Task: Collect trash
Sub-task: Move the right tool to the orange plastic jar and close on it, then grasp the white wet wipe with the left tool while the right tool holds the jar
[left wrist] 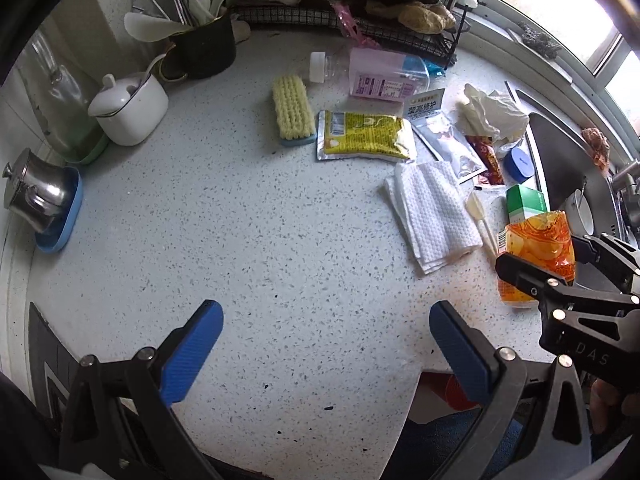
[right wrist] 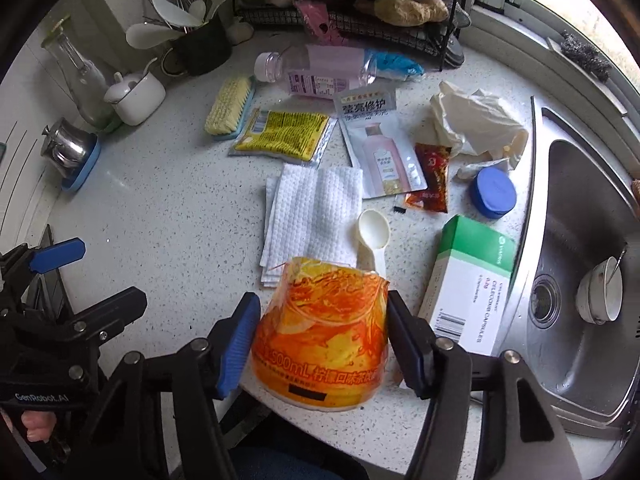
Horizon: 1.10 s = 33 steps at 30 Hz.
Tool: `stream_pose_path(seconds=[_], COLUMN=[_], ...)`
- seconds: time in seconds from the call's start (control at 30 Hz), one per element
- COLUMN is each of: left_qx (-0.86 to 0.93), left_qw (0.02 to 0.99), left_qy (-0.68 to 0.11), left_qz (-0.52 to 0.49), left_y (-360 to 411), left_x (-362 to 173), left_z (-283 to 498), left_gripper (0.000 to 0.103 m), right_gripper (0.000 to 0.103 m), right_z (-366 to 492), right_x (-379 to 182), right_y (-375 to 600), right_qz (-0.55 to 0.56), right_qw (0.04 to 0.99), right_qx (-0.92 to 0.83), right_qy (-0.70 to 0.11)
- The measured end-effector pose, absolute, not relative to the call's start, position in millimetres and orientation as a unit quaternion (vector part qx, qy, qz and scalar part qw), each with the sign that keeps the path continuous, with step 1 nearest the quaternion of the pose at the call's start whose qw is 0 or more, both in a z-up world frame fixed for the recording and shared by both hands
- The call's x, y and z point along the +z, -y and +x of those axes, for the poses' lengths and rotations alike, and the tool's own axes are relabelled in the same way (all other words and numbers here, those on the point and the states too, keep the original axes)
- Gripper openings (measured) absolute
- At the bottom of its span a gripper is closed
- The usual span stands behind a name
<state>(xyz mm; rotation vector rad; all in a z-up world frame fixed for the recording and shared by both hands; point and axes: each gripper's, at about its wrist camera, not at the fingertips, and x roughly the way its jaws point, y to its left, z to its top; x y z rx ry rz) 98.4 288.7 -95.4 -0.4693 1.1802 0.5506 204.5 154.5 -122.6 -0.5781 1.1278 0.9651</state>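
While clamped on the orange drink label [right wrist: 324,336] near the front edge of the speckled counter [left wrist: 248,216], right gripper [right wrist: 322,340] with a blue pad [right wrist: 238,346] pressed to each side of the crinkled wrapper; left gripper [left wrist: 326,350] spread wide apart, holding nothing, over bare counter to the left. Beyond the label, a stack of white paper towels [right wrist: 314,220] with a white plastic scoop [right wrist: 374,236] just beside it, then a yellow sachet [right wrist: 282,134], a shampoo sample packet [right wrist: 380,148], a red sauce packet [right wrist: 430,178], a blue lid [right wrist: 494,192] and crumpled white gloves [right wrist: 476,120]. Green-and-white medicine box [right wrist: 468,280] close by the steel sink [right wrist: 580,360]. Pink-labelled plastic bottle [right wrist: 320,68] lying on its side near the wire rack [right wrist: 360,24]; scrub brush [right wrist: 230,106] beside the sachet
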Motion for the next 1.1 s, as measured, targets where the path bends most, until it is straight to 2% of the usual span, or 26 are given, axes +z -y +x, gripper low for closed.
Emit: stream_pose_path(seconds=[0.33,0.77,0.83,0.97,1.07,1.1], left_qx=[0.192,0.141,0.146,0.143,0.135,0.132], left_qw=[0.789,0.745,0.734,0.740,0.754,0.759], left_qy=[-0.549,-0.630,-0.645,-0.642,-0.629,-0.625], left_qz=[-0.199,-0.167,-0.153,-0.139,-0.131,-0.130], left_y=[-294,-280,-277,-268,-258,-254], left_x=[-99,-173,-182,-181,-174,-172], left_z=[175,235,239,243,243,242], left_gripper=[0.103,0.103,0.096,0.090,0.066,0.052], right_gripper=[0.060,0.060,0.060,0.060,0.060,0.060], right_z=[256,289,290,292,294,295], right_x=[-100,-120,-123,-123,-123,-124], right_y=[-142,-127,-124,-122,-121,-121], right_qz=[-0.256,-0.263,-0.266,-0.259,-0.248,-0.244], right_qw=[0.759,0.782,0.781,0.781,0.782,0.781], right_qx=[0.373,0.288,0.280,0.271,0.269,0.270], right_qy=[-0.469,-0.486,-0.490,-0.499,-0.505,-0.508])
